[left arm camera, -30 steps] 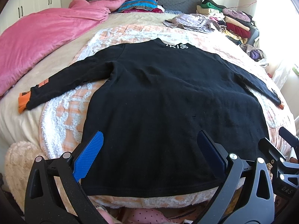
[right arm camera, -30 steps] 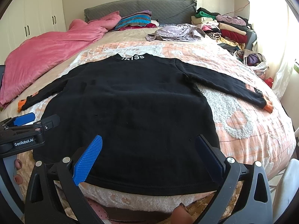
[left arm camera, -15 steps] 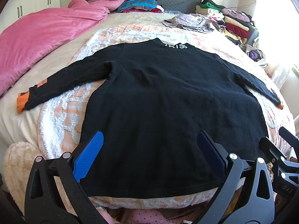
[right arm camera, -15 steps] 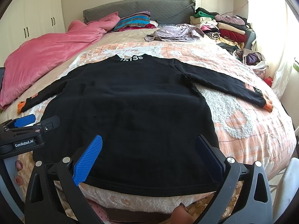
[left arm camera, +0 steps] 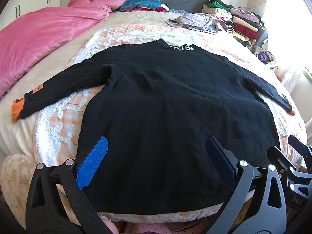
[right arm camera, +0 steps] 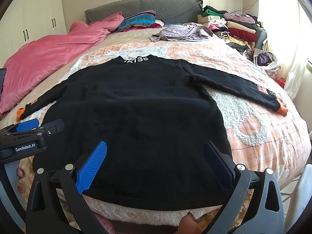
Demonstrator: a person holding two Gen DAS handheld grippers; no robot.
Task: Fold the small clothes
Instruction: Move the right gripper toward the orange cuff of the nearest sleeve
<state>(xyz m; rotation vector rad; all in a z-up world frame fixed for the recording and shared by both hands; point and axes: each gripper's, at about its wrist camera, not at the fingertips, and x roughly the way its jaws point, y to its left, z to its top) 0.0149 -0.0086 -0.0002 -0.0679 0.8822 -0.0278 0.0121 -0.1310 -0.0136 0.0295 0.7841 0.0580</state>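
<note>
A black long-sleeved sweater lies spread flat on the bed, collar with white letters at the far end, both sleeves stretched out sideways with orange cuffs; it also shows in the right wrist view. My left gripper is open and empty, hovering above the sweater's hem. My right gripper is open and empty above the hem too. The left gripper shows at the left edge of the right wrist view, the right gripper at the right edge of the left wrist view.
The sweater rests on a peach and white fluffy blanket. A pink duvet lies along the left. A crumpled lilac garment and stacks of folded clothes sit at the far right. Striped pillows lean by the grey headboard.
Both grippers stay open over the hem. The views shift only slightly; the sweater has not moved.
</note>
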